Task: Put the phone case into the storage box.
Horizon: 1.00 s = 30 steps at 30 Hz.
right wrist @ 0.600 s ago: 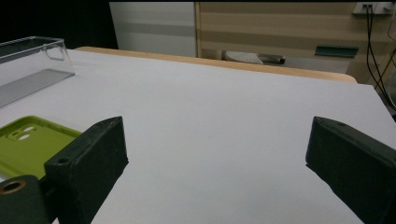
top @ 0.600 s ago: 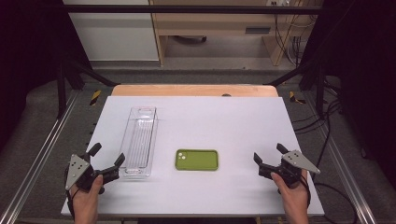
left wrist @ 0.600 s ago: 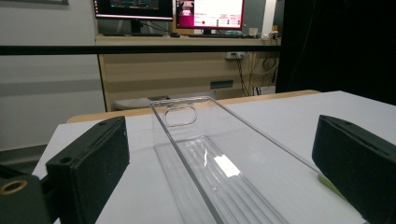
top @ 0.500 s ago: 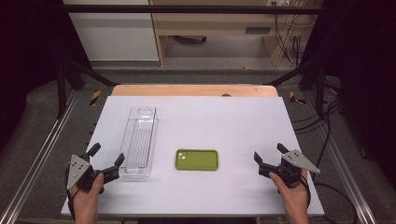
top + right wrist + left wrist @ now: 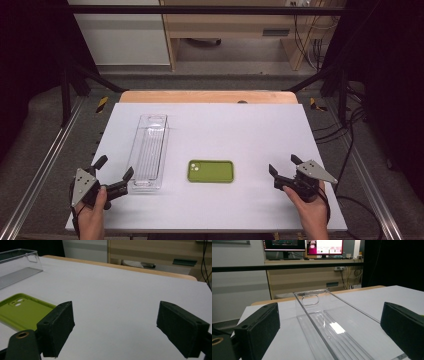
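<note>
Clear tray (image 5: 149, 150) beside flat green phone case (image 5: 210, 171)

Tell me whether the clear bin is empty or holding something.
Empty. The clear bin shows only its ribbed floor in the left gripper view; the green phone case lies outside it on the table.

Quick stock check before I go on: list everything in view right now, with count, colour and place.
clear plastic tray: 1, transparent, left part of the table, lengthwise, empty
phone case: 1, green, near centre, flat, right of the tray
table: 1, white top, wooden far edge
monitors: 2, lit, on the far desk
left hand-held gripper: 1, black, near-left corner, open, by the tray's near end
right hand-held gripper: 1, black, near-right, open, right of the phone case
</note>
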{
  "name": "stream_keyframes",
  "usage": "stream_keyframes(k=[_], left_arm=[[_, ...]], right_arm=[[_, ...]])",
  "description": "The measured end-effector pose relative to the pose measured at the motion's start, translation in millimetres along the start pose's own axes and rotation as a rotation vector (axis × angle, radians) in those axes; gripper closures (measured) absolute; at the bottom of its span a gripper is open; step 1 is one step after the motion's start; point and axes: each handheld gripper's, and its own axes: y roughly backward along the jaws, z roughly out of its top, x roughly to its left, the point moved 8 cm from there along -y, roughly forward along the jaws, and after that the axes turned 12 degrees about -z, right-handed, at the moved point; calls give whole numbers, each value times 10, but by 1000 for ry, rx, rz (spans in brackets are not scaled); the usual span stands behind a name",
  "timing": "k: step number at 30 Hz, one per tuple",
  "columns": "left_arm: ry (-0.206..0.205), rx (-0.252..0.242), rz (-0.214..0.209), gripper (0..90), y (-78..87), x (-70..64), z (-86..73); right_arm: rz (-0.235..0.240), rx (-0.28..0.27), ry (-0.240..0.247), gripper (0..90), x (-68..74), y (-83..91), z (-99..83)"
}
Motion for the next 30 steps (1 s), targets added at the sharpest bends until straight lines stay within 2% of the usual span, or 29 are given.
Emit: stream_keyframes(k=[8,11,14,16,24,30], left_arm=[[-2,4,-6,18,-10,-20,-9],[-4,8,-8,19,-14,-28,-15],[-5,11,-10,19,-11,-35,-22],[-4,14,-10,19,-7,-40,-27],[3,-6,-18,18,21,-62,4],[5,-17,-24,18,23,-78,19]], right_arm=[[55,57,30,132,219,-26,-15],[85,85,64,137,362,-38,23],[109,112,125,143,499,-67,74],[126,138,140,146,569,-105,106],[157,215,211,169,740,-294,220],[173,221,288,173,838,-373,354]])
